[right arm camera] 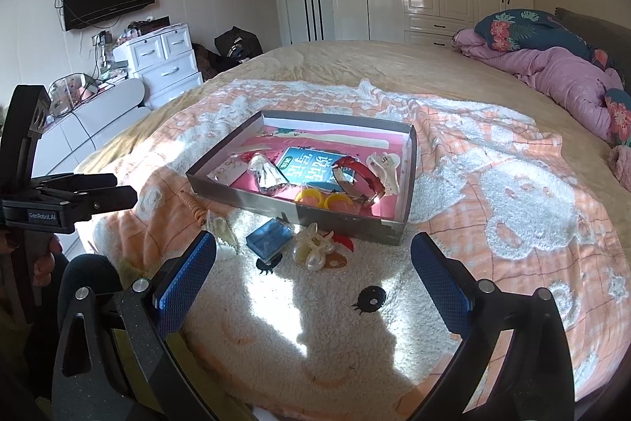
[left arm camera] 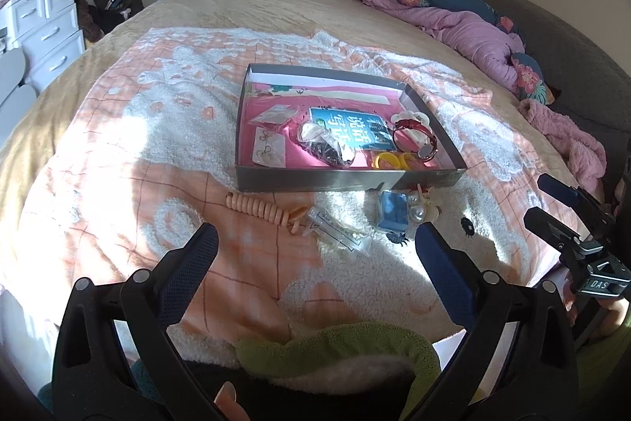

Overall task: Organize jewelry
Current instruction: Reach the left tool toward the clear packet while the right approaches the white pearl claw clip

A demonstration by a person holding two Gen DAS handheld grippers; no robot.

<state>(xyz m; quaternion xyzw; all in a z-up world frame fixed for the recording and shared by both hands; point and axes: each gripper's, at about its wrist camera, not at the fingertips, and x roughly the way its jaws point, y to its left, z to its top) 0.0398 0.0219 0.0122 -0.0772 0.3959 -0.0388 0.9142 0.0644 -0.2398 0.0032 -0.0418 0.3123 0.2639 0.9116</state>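
A shallow grey box (left arm camera: 347, 180) (right arm camera: 339, 219) with a pink floor lies on the bed blanket. It holds a red bracelet (left arm camera: 414, 141) (right arm camera: 361, 176), yellow rings (left arm camera: 394, 160) (right arm camera: 321, 200), bagged items and a blue card. In front of the box lie a coiled peach hair tie (left arm camera: 256, 208) (right arm camera: 191, 206), a clear packet (left arm camera: 335, 235), a small blue box (left arm camera: 392, 210) (right arm camera: 268, 237) and a pearl hair clip (left arm camera: 422, 208) (right arm camera: 315, 249). My left gripper (left arm camera: 315, 243) is open and empty above the blanket. My right gripper (right arm camera: 313, 255) is open and empty, near the loose items.
The peach and white blanket (right arm camera: 493, 223) covers the tan bed. A purple quilt (right arm camera: 560, 73) lies at the far right. White drawers (right arm camera: 165, 66) stand at the left. A green cloth (left arm camera: 339, 346) lies at the near edge.
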